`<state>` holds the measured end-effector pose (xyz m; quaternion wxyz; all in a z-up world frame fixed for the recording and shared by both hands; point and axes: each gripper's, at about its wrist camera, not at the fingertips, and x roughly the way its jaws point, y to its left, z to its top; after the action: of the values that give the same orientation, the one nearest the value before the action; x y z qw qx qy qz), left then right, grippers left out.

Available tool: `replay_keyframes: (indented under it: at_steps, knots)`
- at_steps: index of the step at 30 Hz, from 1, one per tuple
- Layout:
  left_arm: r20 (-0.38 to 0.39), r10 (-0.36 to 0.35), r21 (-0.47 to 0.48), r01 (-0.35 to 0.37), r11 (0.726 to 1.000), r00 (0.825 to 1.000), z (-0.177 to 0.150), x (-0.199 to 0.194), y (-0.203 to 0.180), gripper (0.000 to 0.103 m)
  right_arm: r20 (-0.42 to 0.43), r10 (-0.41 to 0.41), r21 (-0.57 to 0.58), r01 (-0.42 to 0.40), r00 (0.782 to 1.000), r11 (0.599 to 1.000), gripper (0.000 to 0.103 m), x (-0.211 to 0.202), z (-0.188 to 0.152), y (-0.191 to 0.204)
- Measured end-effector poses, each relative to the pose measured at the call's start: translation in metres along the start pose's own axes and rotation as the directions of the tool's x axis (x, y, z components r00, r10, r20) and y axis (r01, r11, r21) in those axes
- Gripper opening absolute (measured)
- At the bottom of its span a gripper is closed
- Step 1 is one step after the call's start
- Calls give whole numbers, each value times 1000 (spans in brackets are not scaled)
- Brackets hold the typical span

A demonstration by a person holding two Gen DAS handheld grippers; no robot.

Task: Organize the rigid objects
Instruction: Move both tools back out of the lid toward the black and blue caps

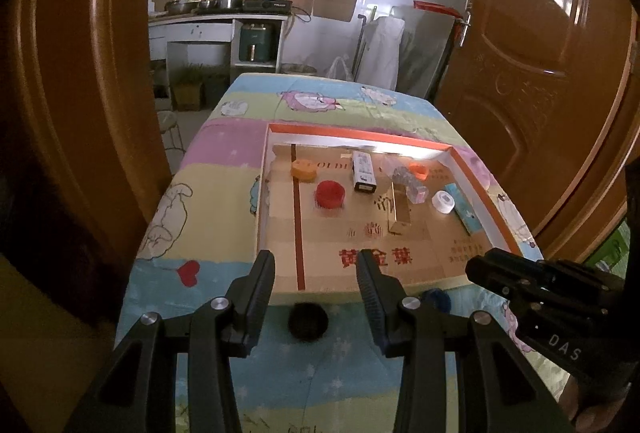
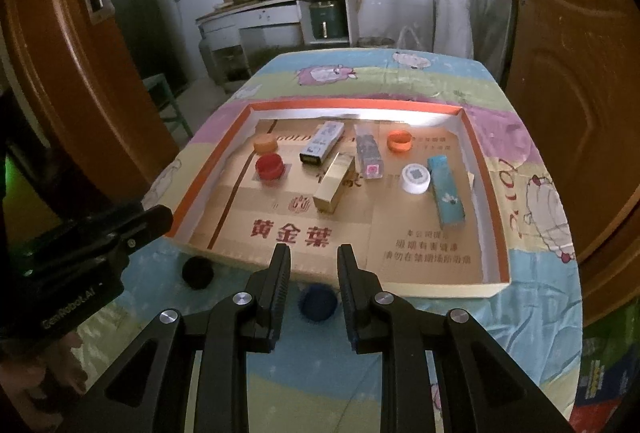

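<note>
A shallow cardboard tray (image 2: 486, 189) with an orange rim is sitting on a tabletop (image 2: 532, 281) that is wearing a pastel cartoon cloth, and everything else is lying in or just in front of that tray.

Inside the tray, a red cap (image 2: 269, 166) and a yellow-orange cap (image 2: 265, 144) are resting near its left wall. A white printed box (image 2: 322, 143) is lying toward the tray's far wall, with a gold box (image 2: 334, 189) near the tray's middle and a clear patterned box (image 2: 369, 151) just right of it. An orange ring cap (image 2: 399, 141) is sitting toward the far right part, a white cap (image 2: 415, 178) nearer, and a light blue box (image 2: 445, 195) is lying along the tray's right wall.

Outside the tray, just before its near edge, a black cap (image 2: 197, 272) and a blue ribbed cap (image 2: 317, 302) are waiting on the cloth.

The left tool (image 1: 316, 273) is hanging over the tray's near left corner with its jaws standing apart and nothing between them; the black cap is showing below the gap. The right tool (image 2: 314, 265) is hanging over the tray's near edge, its jaws narrowly parted and gripping nothing, the blue ribbed cap lying on the cloth beneath them.
</note>
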<state>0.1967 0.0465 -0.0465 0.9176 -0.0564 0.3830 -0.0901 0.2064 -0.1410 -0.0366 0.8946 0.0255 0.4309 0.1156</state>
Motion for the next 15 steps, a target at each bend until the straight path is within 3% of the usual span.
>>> replay_keyframes:
  at_steps: [5,8,15]
  knots:
    - [-2,-3,6,3,1000,1000,-9,-5,0,42,-6,5,1,-5,1000,1000,26,-5,-10,4]
    - [-1,-7,13,7,1000,1000,-17,-9,0,42,-9,11,4,-11,1000,1000,40,-7,-15,4]
    - [-12,-20,15,20,1000,1000,-32,-11,1,42,-11,12,8,-12,1000,1000,46,-9,-28,6]
